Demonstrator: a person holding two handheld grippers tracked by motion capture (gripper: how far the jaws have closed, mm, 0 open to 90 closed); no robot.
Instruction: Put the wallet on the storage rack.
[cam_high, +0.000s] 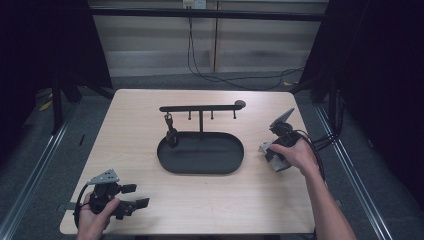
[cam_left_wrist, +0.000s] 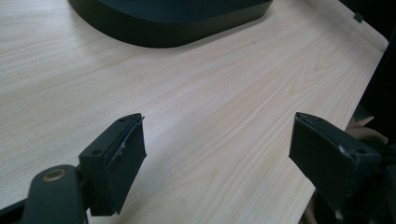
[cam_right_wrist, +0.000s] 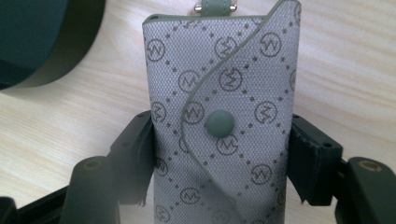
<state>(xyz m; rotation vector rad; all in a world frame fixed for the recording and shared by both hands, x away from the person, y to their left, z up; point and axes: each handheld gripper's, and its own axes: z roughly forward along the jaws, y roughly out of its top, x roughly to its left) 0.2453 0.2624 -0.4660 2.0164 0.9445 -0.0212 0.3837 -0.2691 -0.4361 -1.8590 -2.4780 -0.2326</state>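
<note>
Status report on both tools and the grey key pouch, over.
Right tool shut on grey key pouch, beside black stand tray. Left tool open, holding nothing, at near table corner. Nothing between pouch and stand.

Overhead light falls evenly on the pale wooden tabletop (cam_high: 210, 200), leaving its surroundings dark. The black oval metal tray (cam_high: 200, 155) casts a soft shadow. Close-up gripper views blur slightly toward their bottom edges.
</note>
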